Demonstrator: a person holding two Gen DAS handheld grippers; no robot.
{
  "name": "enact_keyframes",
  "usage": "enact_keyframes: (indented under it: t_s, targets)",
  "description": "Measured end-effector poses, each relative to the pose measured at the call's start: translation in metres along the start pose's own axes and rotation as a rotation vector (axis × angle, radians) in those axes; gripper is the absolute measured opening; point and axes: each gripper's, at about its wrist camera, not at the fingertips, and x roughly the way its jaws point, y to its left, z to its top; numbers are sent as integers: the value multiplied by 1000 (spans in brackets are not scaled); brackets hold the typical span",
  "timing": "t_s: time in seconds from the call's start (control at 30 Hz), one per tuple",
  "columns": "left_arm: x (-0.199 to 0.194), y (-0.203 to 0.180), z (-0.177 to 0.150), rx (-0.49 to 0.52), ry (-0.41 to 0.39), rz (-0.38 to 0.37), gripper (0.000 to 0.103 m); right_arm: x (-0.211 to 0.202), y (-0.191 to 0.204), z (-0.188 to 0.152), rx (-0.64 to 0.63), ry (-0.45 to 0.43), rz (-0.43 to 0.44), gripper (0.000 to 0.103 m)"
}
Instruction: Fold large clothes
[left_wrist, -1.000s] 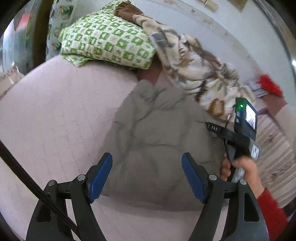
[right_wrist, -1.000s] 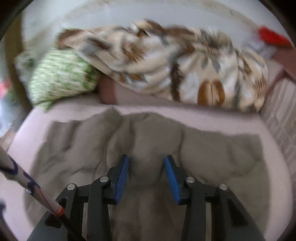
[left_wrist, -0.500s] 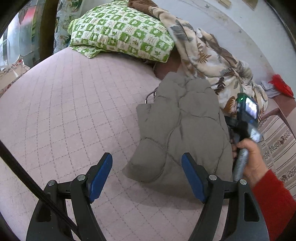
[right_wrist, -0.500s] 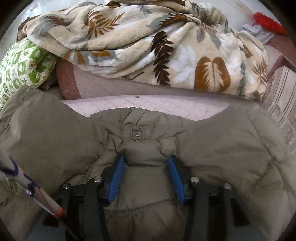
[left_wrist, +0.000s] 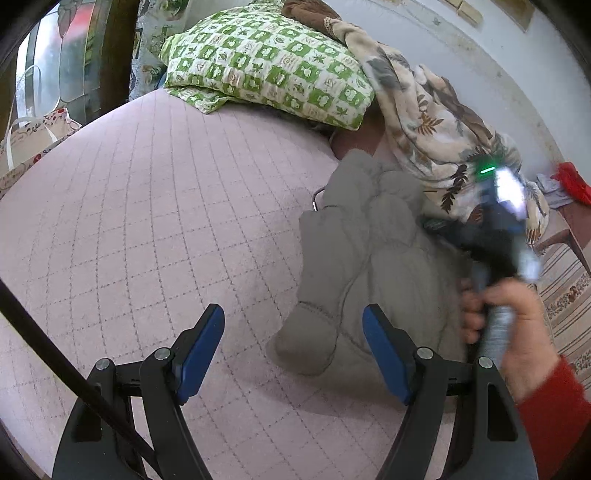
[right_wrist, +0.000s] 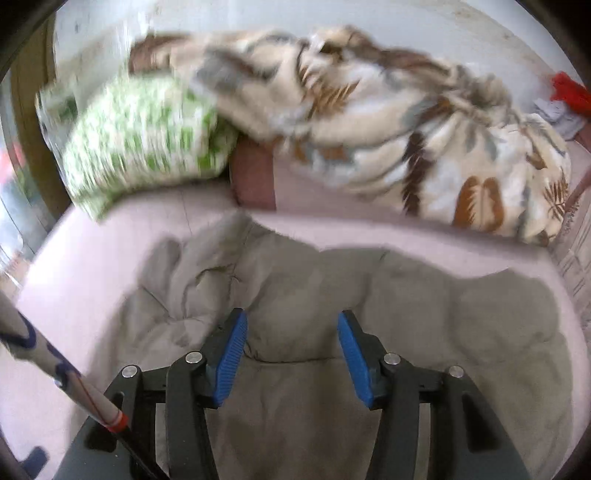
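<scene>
Two grippers worked one padded grey jacket (right_wrist: 306, 295) lying on the pink bed (left_wrist: 147, 221). The right gripper (right_wrist: 291, 354) was opening, fingers off the fabric; the left gripper (left_wrist: 291, 350) stood wide, empty. Releasing fully before lifting clear would likely keep the fold intact.

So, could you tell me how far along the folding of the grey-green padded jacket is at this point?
Partly done, it seems. The grey-green padded jacket lies on the pink quilted bedspread as a bunched bundle rather than spread flat. In hand: the right tongs are opening over it, pads clear of the fabric, while the left tongs hang open near its lower corner. Left: flattening the lumpy folds into a neat, compact shape.
</scene>
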Motion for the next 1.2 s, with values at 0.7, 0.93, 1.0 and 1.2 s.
enact_keyframes:
  t_s: [0.7, 0.93, 1.0, 1.2]
  targets:
    - [-14, -21, -9, 66, -31, 24, 76, -125, -191, -109, 330, -42, -5, 83]
    - [18, -21, 18, -34, 49, -32, 76, -144, -341, -197, 663, -38, 17, 94]
    - [39, -24, 24, -40, 112, -97, 76, -127, -366, -214, 770, -20, 161, 94]
    - [101, -40, 32, 35, 219, -277, 91, -53, -376, -218, 833, 53, 494, 97]
